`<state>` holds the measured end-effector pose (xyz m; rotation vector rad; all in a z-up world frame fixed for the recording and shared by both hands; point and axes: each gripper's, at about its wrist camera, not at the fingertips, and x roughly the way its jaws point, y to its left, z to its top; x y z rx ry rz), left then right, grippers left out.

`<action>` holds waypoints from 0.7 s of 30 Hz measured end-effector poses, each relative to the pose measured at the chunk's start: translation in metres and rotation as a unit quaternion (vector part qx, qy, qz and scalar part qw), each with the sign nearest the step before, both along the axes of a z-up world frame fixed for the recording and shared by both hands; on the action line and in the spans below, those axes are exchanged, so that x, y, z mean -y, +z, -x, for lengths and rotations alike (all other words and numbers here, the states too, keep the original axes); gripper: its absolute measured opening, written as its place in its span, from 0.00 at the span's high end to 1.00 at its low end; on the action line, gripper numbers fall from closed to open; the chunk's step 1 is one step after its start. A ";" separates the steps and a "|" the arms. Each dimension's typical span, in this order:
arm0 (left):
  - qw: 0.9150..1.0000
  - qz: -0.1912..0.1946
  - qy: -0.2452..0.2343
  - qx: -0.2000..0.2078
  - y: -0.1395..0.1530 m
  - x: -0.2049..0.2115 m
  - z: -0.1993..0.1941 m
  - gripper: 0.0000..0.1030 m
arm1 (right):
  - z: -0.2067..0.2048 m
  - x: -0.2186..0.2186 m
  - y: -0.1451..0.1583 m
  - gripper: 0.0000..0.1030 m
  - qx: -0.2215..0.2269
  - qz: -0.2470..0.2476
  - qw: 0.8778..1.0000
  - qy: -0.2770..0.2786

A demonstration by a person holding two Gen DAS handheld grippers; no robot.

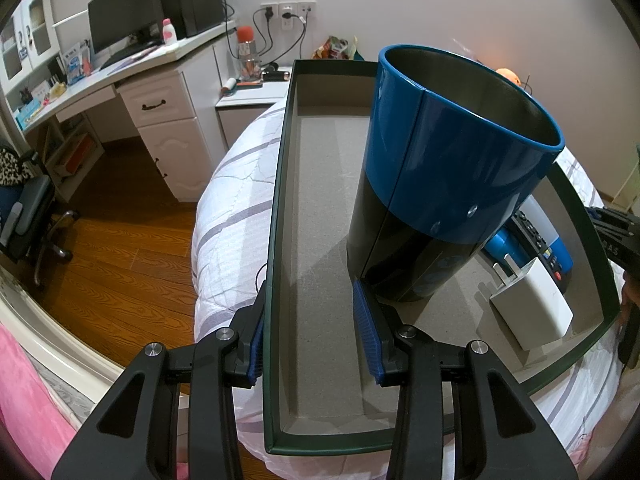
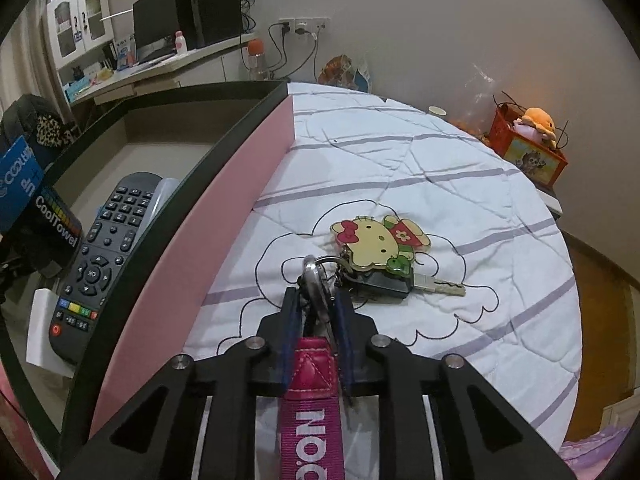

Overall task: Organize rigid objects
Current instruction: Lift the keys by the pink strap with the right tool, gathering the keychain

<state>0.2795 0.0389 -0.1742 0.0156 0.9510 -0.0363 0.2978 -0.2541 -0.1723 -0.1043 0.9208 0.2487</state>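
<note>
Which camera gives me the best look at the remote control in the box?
Right wrist view: the remote control lies face up in the box, buttons clearly visible. In the left wrist view only a sliver shows behind the blue canister.

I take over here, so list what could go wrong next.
1. The right gripper pinches only the key ring; the keys and charm could swing or snag on the box wall.
2. The left gripper straddles that wall, open; closing could nudge the canister.

A tall blue and black tin stands open in the grey box beside a black remote, while keys with a yellow cat tag lie on the bed.
</note>
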 end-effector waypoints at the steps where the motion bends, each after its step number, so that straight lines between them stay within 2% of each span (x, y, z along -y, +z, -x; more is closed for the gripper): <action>1: 1.000 0.000 0.000 0.000 0.000 0.000 0.000 0.63 | 0.002 0.000 0.001 0.86 0.004 0.000 1.000 0.000; 6: 1.000 0.000 0.000 0.000 0.000 0.000 0.000 0.62 | 0.009 -0.001 0.009 0.86 0.017 -0.002 1.000 -0.005; 8: 1.000 0.000 0.000 0.000 0.001 0.000 0.000 0.62 | 0.012 0.000 0.012 0.89 0.026 -0.010 1.000 -0.004; 21: 1.000 -0.001 0.000 0.000 0.001 0.001 -0.002 0.62 | 0.027 0.014 0.042 0.89 0.082 -0.079 0.993 -0.011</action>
